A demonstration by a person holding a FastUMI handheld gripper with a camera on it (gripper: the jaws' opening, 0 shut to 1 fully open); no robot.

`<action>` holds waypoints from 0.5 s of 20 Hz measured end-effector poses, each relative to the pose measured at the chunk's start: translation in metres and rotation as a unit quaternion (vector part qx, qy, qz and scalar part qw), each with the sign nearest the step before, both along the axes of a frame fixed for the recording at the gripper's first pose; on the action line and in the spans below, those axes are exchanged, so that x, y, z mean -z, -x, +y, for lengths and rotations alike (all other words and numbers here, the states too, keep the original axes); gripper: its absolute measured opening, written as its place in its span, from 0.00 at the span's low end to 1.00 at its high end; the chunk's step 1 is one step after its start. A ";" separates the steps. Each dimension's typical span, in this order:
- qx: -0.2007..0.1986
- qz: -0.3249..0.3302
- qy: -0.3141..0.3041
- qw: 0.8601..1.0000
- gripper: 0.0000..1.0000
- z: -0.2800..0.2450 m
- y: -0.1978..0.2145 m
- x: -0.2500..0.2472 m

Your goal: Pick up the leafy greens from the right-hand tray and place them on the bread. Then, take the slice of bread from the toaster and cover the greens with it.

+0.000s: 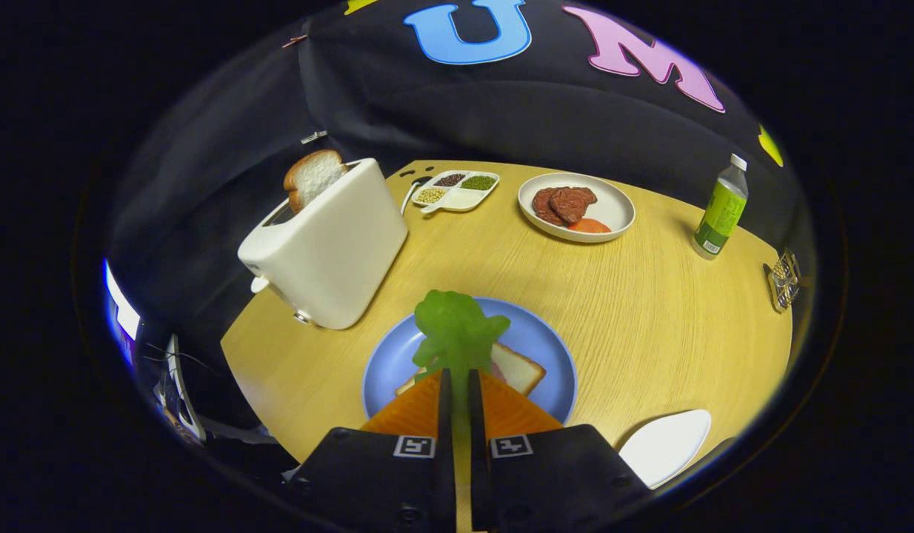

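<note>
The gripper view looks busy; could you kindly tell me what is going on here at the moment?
A person's handheld gripper has its jaws shut on the leafy greens, held over the slice of bread on the blue plate. The greens are not yet released. A second bread slice stands in the white toaster to the left, waiting to cover them. Beyond the fingers sit a plate of meat patties and a divided dish.

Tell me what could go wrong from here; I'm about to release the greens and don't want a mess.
The gripper pinches only the stem of the leafy greens, so they might flop off the bread slice onto the blue plate. The toaster stands close beside the plate; swinging toward its bread could bump it.
</note>
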State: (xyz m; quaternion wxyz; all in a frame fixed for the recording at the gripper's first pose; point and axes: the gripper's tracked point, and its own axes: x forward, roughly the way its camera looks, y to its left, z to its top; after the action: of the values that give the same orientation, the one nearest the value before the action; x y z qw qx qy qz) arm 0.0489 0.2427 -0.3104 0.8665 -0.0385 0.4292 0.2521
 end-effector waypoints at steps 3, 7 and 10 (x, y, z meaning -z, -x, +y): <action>0.002 0.012 0.005 1.000 0.19 0.003 0.003 0.009; 0.001 0.007 0.015 1.000 0.40 0.004 0.004 0.013; 0.002 0.005 0.014 1.000 0.60 0.006 0.003 0.012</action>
State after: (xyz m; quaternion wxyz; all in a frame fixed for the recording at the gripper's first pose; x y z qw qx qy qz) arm 0.0455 0.2486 -0.3222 0.8640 -0.0482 0.4372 0.2449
